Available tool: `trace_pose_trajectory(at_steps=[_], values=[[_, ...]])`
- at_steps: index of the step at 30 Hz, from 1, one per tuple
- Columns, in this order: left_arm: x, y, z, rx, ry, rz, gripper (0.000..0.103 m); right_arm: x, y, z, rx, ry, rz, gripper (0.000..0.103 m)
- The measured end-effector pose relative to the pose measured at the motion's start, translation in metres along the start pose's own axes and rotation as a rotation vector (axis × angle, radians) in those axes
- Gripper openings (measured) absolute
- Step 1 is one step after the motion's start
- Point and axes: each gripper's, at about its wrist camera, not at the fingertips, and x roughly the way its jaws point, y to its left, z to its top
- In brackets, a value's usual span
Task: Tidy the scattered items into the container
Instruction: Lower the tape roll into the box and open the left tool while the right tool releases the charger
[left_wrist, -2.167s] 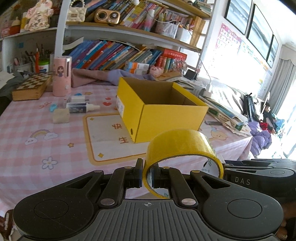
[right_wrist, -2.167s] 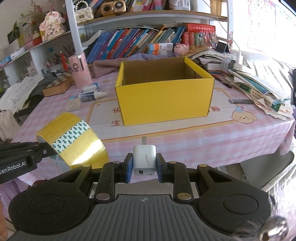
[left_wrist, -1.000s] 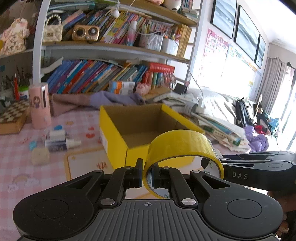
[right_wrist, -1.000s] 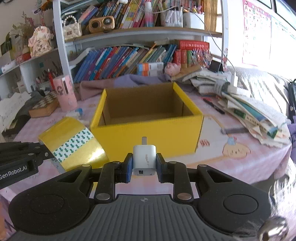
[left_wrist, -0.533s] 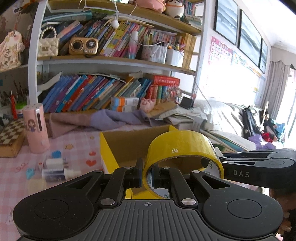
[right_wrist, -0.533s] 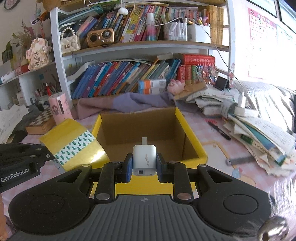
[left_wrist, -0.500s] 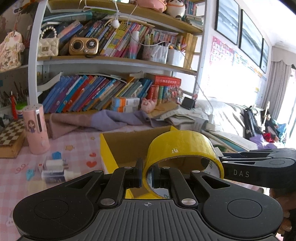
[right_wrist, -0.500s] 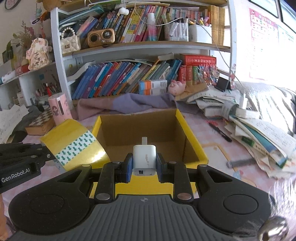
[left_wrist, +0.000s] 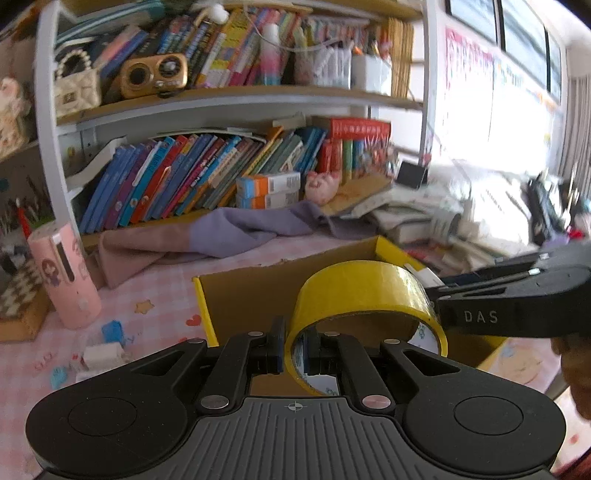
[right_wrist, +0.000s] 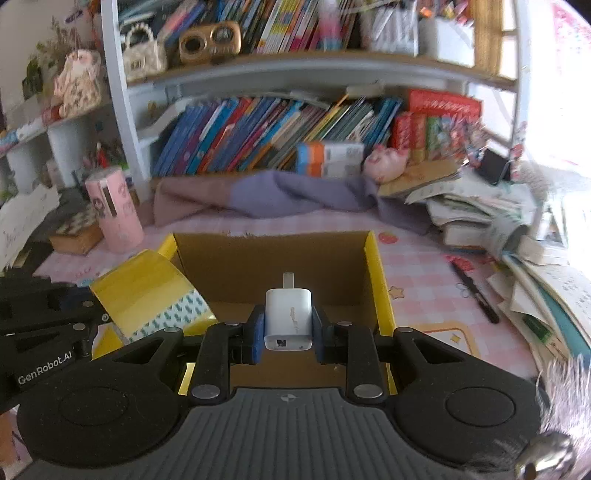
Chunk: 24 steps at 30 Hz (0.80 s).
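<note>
Yellow box (right_wrist: 375, 280) floor mostly hidden behind tongs; shelf books (left_wrist: 192, 173) blurred.

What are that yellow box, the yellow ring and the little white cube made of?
The yellow box looks like cardboard: matt brown inside, a ragged torn top edge. The yellow ring seems to be a roll of glossy plastic tape; it shines, and its core is printed. The white cube, probably a charger plug, looks like smooth hard plastic with a metal prong.

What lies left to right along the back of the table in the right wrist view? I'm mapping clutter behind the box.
Pink cylindrical holder → purple cloth → pink pig figure → stack of papers and books.
</note>
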Motion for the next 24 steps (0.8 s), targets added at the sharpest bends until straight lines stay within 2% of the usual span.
trace_pose_trajectory(at_steps=[9, 14, 24], values=[[0.046, -0.012, 0.010, 0.207, 0.098, 0.079, 0.008, 0.063, -0.012, 0.017, -0.174, 0.121, 0.090, 0.024], [0.063, -0.013, 0.011, 0.276, 0.144, 0.093, 0.008, 0.088, -0.009, 0.024, -0.258, 0.193, 0.145, 0.024], [0.088, -0.031, 0.003, 0.444, 0.228, 0.109, 0.009, 0.121, -0.002, 0.023, -0.409, 0.306, 0.170, 0.024]])
